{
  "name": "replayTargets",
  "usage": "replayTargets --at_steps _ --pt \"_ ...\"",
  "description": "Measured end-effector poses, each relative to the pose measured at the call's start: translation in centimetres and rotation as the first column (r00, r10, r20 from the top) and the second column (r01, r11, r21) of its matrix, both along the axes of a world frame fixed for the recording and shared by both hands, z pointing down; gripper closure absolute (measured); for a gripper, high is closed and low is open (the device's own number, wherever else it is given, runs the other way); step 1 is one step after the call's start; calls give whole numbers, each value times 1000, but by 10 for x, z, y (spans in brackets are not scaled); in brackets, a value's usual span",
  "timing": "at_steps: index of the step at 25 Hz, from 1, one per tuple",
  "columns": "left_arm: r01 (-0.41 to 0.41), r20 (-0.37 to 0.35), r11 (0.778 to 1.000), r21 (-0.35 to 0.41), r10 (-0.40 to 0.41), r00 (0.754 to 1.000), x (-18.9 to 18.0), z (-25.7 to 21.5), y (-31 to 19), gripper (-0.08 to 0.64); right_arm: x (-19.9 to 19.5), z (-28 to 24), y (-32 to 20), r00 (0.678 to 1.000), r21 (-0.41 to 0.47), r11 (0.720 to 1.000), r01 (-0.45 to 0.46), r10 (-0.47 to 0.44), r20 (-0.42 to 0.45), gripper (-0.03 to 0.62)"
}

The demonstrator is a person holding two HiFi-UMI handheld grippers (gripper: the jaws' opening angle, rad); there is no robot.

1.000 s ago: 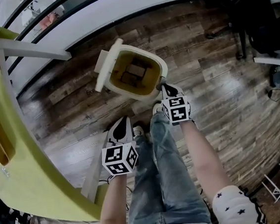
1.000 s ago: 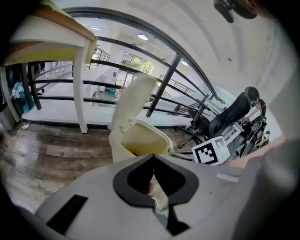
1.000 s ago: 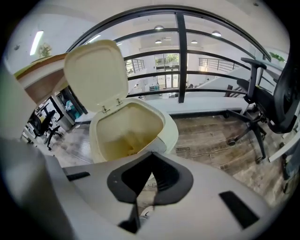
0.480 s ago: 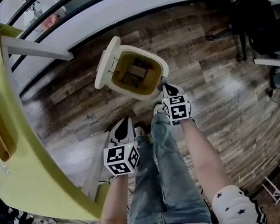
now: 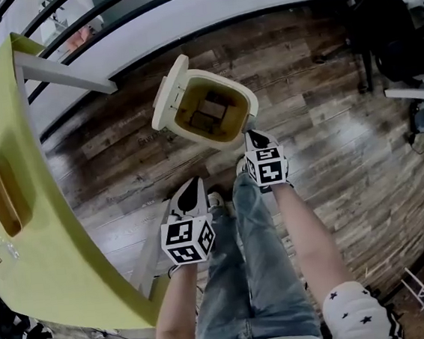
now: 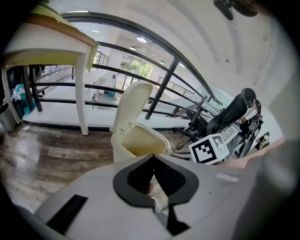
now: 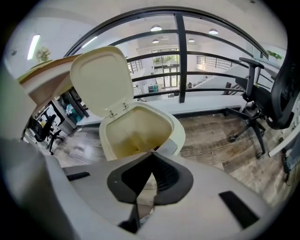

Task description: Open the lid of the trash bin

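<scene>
Lid [image 5: 168,92] stands upright at the back of the cream trash bin [image 5: 245,100] on the wood floor [image 5: 329,137], near a yellow table [image 5: 47,250]. Right gripper [image 5: 250,134], jaws pressed together and empty, points at the bin's front rim. Left gripper [image 5: 192,183], likewise closed on nothing, hangs by the person's legs [image 5: 242,275], apart from the bin.

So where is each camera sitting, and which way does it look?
Head view: on the person's head, facing steeply down at the trash bin; the left gripper, right gripper and the person's legs show.
Left gripper view: rides the left gripper, looking along its closed jaws toward the bin; the right gripper's marker cube shows.
Right gripper view: rides the right gripper, looking over its closed jaws into the bin.
Shared: all three show the bin with its lid up.
</scene>
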State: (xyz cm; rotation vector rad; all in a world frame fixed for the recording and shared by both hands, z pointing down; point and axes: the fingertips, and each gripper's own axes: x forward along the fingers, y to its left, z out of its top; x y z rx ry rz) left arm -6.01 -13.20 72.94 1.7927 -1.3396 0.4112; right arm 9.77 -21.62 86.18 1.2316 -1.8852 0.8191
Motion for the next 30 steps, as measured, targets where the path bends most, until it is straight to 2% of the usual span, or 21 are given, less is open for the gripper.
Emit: replayTargets --at_steps 10,30 --pt "-5 6 1000 11 5 1000 -12 -29 12 548 -21 -63 20 996 64 997 -43 38 81 598" --pt "-20 -53 998 56 23 998 -10 -139 46 548 -42 -237 94 980 175 979 -103 70 187 598"
